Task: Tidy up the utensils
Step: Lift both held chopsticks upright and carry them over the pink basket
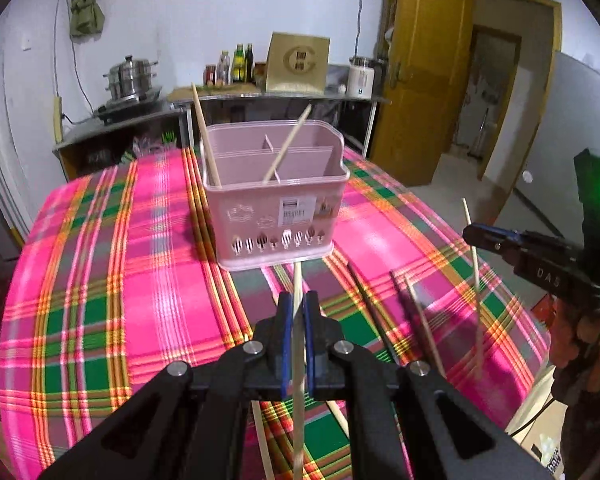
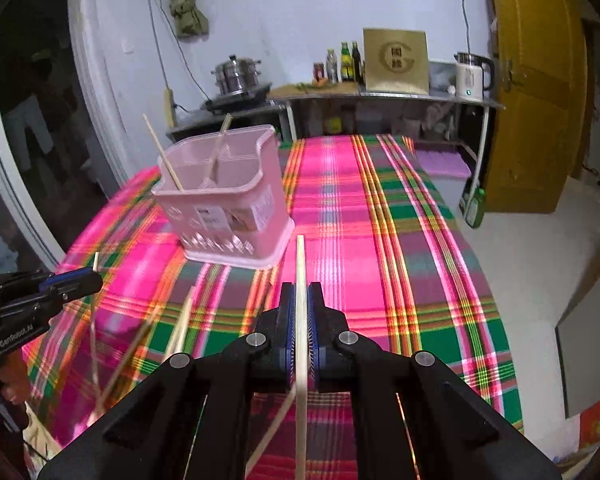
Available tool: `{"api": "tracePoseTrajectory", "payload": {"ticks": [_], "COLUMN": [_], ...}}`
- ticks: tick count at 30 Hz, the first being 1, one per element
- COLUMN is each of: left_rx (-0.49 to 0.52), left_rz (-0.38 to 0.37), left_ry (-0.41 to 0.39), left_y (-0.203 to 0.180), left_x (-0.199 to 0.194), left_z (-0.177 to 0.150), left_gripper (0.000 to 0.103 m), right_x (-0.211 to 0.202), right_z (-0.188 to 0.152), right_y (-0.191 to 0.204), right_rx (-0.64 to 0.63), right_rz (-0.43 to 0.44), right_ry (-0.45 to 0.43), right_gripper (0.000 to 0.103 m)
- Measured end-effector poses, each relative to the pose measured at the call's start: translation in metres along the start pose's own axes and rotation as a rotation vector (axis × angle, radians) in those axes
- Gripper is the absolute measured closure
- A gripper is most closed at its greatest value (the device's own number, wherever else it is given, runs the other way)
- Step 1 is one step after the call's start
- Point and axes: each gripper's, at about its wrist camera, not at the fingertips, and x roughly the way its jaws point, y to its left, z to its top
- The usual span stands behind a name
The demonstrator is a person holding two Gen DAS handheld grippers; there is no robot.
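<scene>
Pink, green and orange plaid cloth covers the table, and behind it along the far wall stands a low counter with a steel steamer pot, several bottles, a gold box and a white kettle; a yellow wooden door hangs ajar at the far right. On the cloth sits a pink utensil caddy with divided compartments, far from the left wrist camera and toward the far left in the right wrist view. 2 pale chopsticks already lean inside it: one tilted against its left wall, the other slanting across the middle dividers. The left gripper is clenched on 1 pale chopstick, which stands roughly upright between the blue pads, its top end just in front of the caddy's base. The right gripper is likewise clamped on another chopstick, also near vertical, its tip beside the caddy's near right corner. More chopsticks lie loose on the cloth on the near side, between the 2 grippers, some blurred.
</scene>
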Motion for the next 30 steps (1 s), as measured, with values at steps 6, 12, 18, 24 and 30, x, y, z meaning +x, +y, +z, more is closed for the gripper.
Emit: {"api": "tracePoseTrajectory", "payload": {"ticks": [6, 12, 18, 24, 30], "left_rx": [-0.010, -0.015, -0.014, -0.009, -0.009], "left_rz": [-0.004, -0.008, -0.010, -0.006, -0.005], "left_ry": [-0.052, -0.080, -0.099, -0.114, -0.137], "left_y": [0.002, 0.002, 0.002, 0.004, 0.010], "left_x": [-0.024, -0.037, -0.045, -0.051, -0.054], "left_z": [0.009, 0.013, 0.016, 0.025, 0.042], "left_gripper": [0.097, 0.097, 0.097, 0.097, 0.097], "right_x": [-0.024, -0.040, -0.049, -0.053, -0.052], "right_z": [0.008, 0.013, 0.016, 0.023, 0.035], "right_y": [0.010, 0.017, 0.024, 0.031, 0.041], "right_rx": [-0.017, -0.031, -0.041, -0.052, -0.071], "right_rz": [0.019, 0.037, 0.054, 0.075, 0.101], "right_ry": [-0.062, -0.103, -0.124, -0.142, -0.164], "right_gripper": [0.097, 0.097, 0.097, 0.097, 0.097]}}
